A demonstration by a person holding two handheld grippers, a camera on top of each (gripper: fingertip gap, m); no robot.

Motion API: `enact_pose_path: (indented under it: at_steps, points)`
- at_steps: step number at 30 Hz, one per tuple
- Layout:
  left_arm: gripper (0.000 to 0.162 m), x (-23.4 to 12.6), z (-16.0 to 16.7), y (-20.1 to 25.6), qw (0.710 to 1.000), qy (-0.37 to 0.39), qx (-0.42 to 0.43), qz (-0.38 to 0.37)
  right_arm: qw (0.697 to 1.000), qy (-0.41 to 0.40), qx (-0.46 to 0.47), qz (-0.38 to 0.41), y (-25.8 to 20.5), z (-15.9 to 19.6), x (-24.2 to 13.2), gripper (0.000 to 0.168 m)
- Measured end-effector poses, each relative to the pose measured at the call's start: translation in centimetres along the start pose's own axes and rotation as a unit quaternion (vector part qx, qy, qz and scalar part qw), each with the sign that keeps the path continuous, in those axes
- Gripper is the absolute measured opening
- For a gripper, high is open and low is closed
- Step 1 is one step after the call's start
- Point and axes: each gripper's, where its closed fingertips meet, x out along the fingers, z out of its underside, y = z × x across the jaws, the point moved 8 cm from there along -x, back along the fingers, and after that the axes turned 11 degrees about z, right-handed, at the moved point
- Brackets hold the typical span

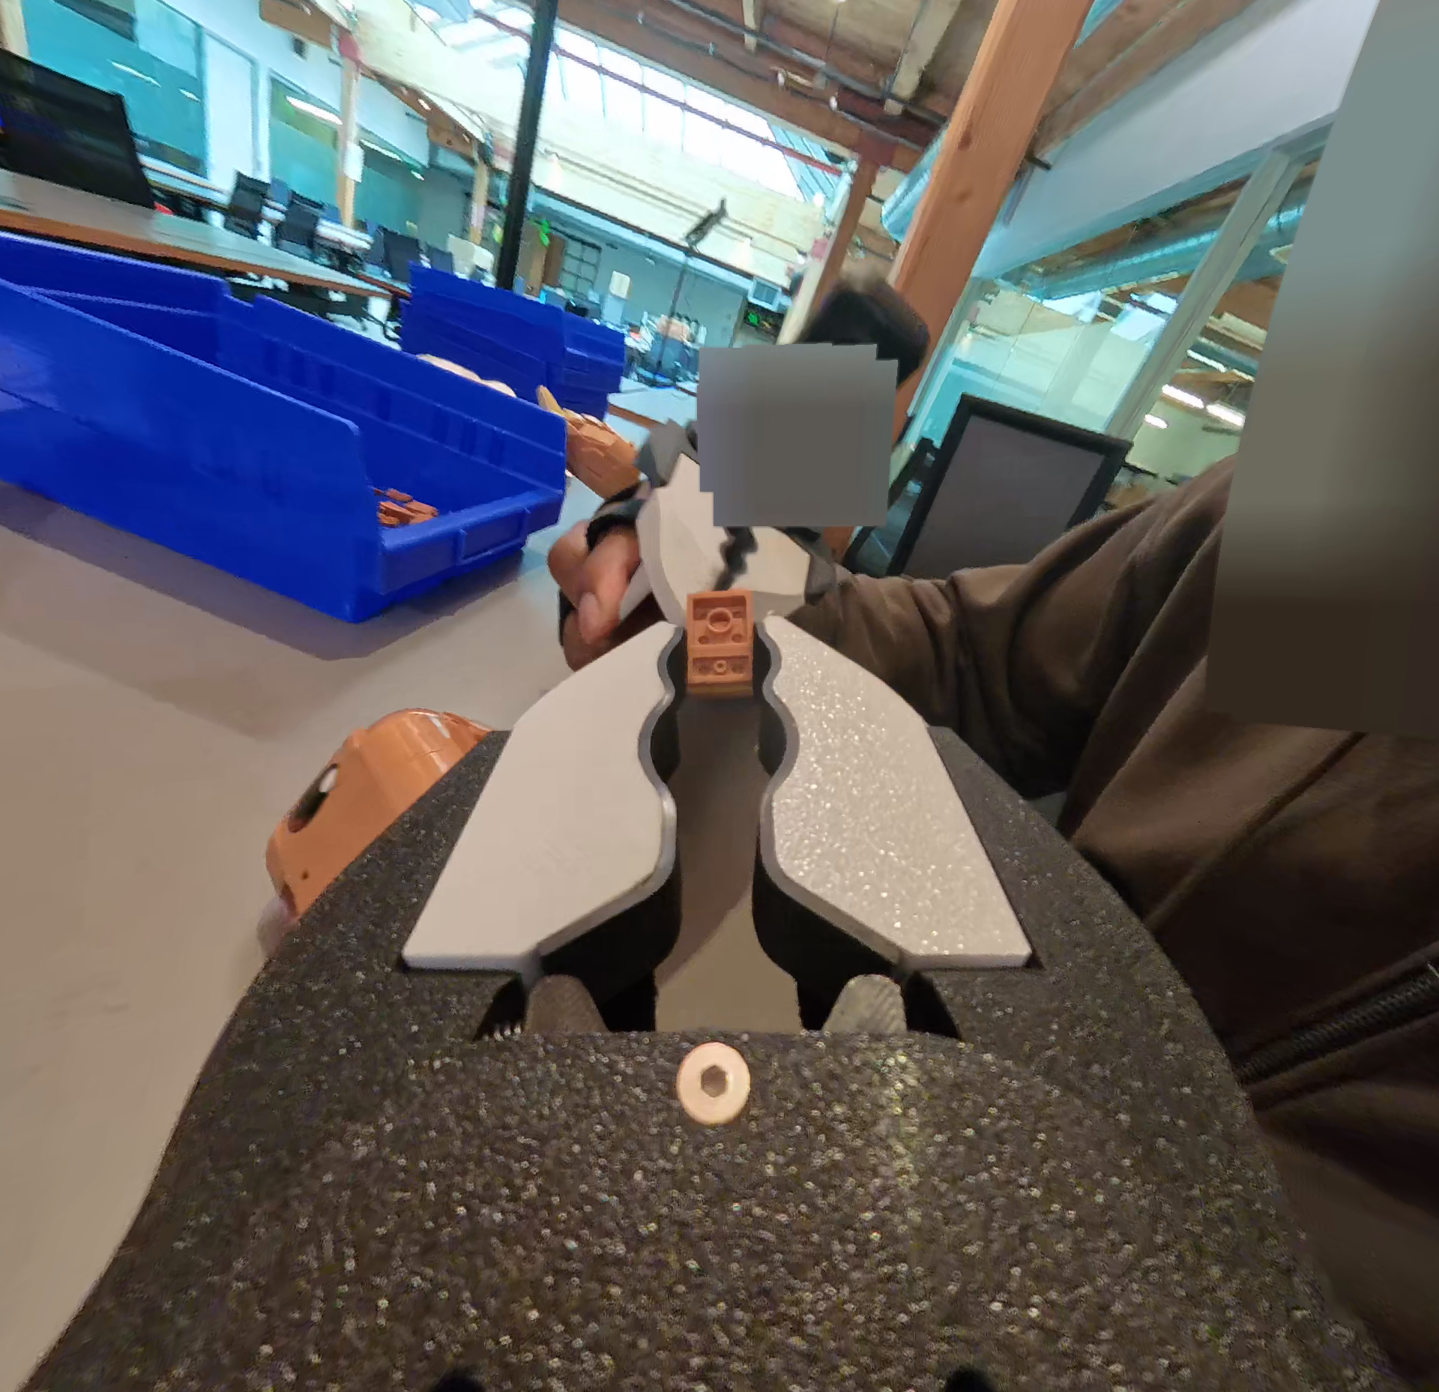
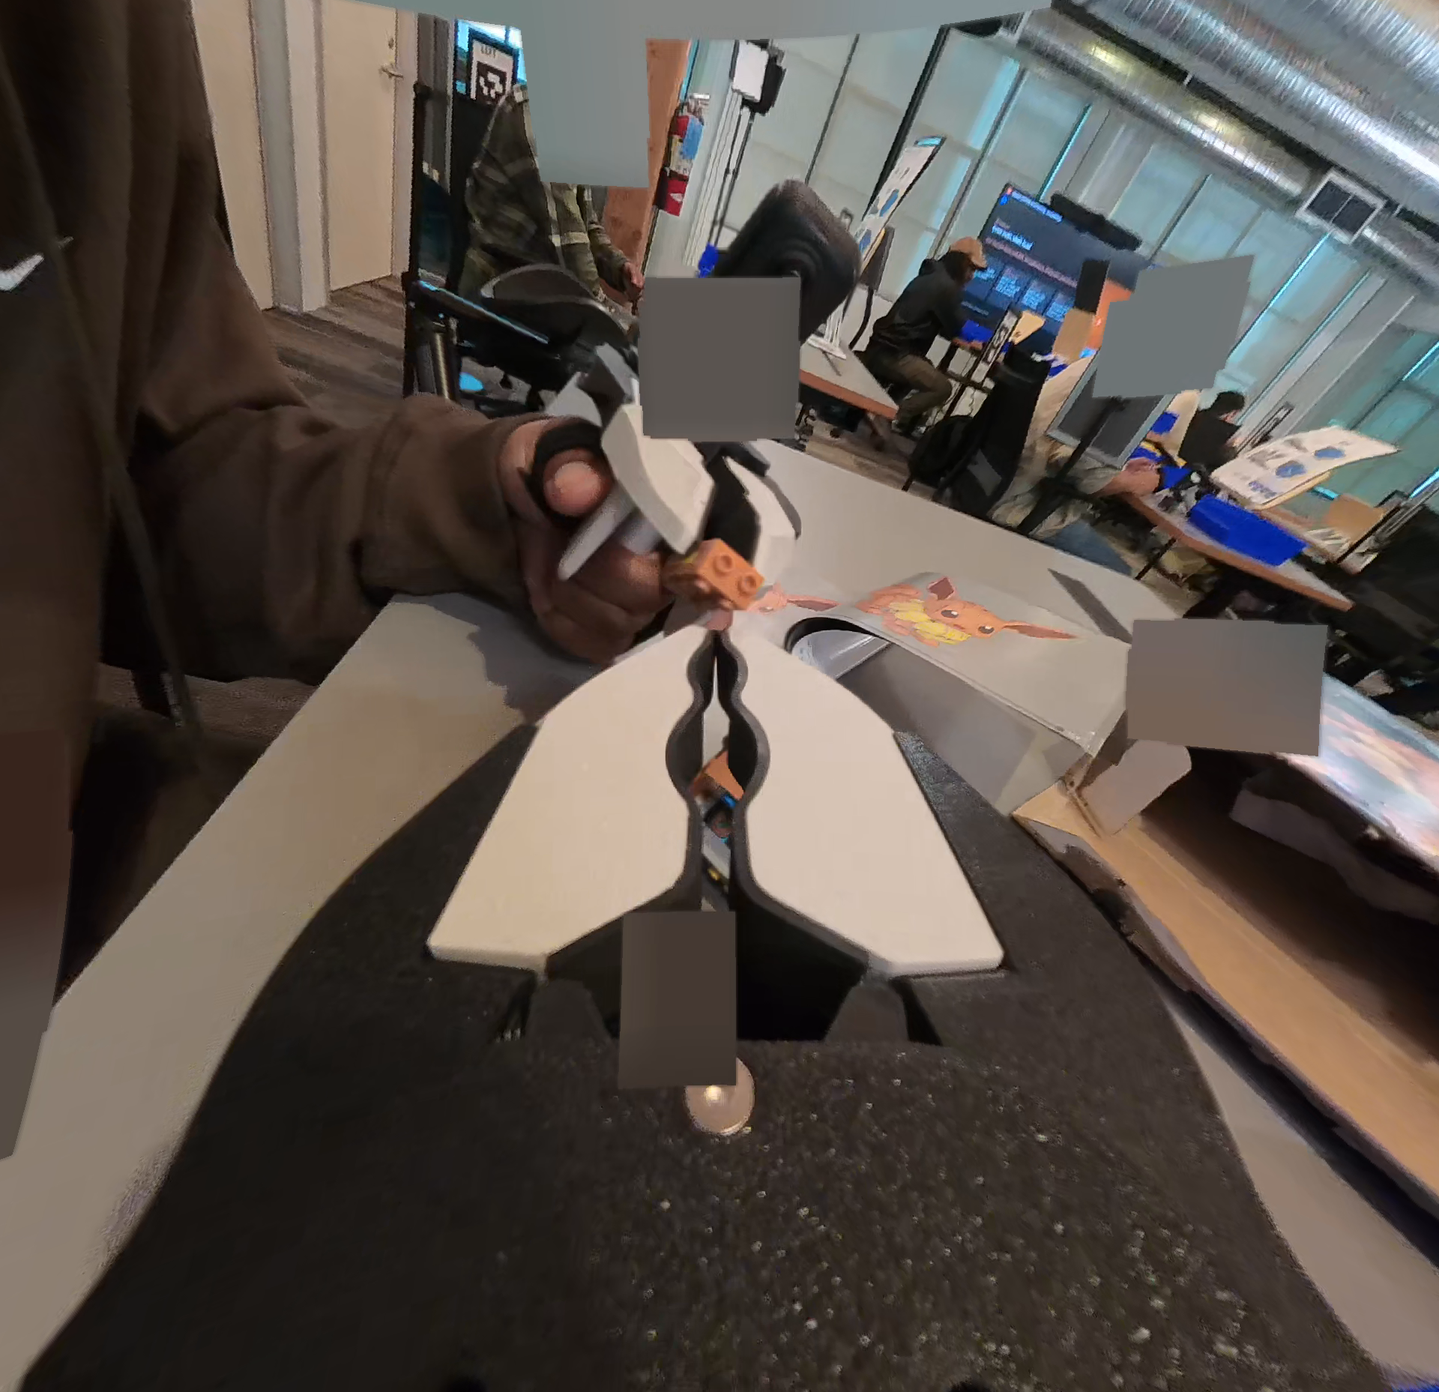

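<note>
In the left wrist view my left gripper (image 1: 718,657) is shut on a small orange-brown studded brick (image 1: 720,622), both pads against its sides, its underside facing the camera. My right gripper (image 1: 728,568) hangs just behind the brick, fingertips together, held by a hand. In the right wrist view my right gripper (image 2: 715,642) is shut, its tips right below the same brick (image 2: 712,576), which the left gripper (image 2: 720,568) holds above the grey table (image 2: 350,700). Whether the right tips pinch anything is unclear.
Blue bins (image 1: 233,451) stand at the left, one with orange pieces (image 1: 401,507). A rounded orange-brown assembly (image 1: 366,786) lies beside my left gripper. A grey box with a cartoon animal picture (image 2: 958,615) and an open cardboard tray (image 2: 1246,926) lie to the right. People sit at desks behind. Only a small space, under 4 cm, lies between the two pairs of fingers.
</note>
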Motion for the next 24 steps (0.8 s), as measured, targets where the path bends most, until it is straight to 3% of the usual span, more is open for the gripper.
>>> enact_pose_path:
  at_steps: [2,6,12,17,19,24]
  points:
    - [0.016,-0.5,-0.1,-0.3,1.000,0.005,-0.003,-0.018,1.000,0.015,-0.007,0.009,0.0,-0.1,-0.3,0.002]
    - [0.016,-1.0,-0.2,-0.8,0.998,0.039,-0.035,-0.025,0.993,0.019,-0.089,0.080,-0.1,-0.4,0.0,0.023]
    - [0.016,-0.9,-0.1,-1.4,0.994,0.075,-0.075,-0.023,0.942,-0.014,-0.275,0.195,-1.8,-0.2,1.4,0.031]
    - [0.016,0.1,0.1,-1.6,0.990,0.102,-0.101,-0.013,0.926,-0.030,-0.291,0.237,-2.1,-0.4,2.4,0.036]
    - [0.016,0.5,0.2,-1.7,0.988,0.107,-0.108,-0.012,0.922,-0.031,-0.289,0.258,-2.0,-0.5,2.5,0.028]
    - [0.016,0.3,0.2,-1.9,0.987,0.109,-0.116,-0.013,0.938,-0.029,-0.248,0.240,-1.6,-0.5,2.3,0.027]
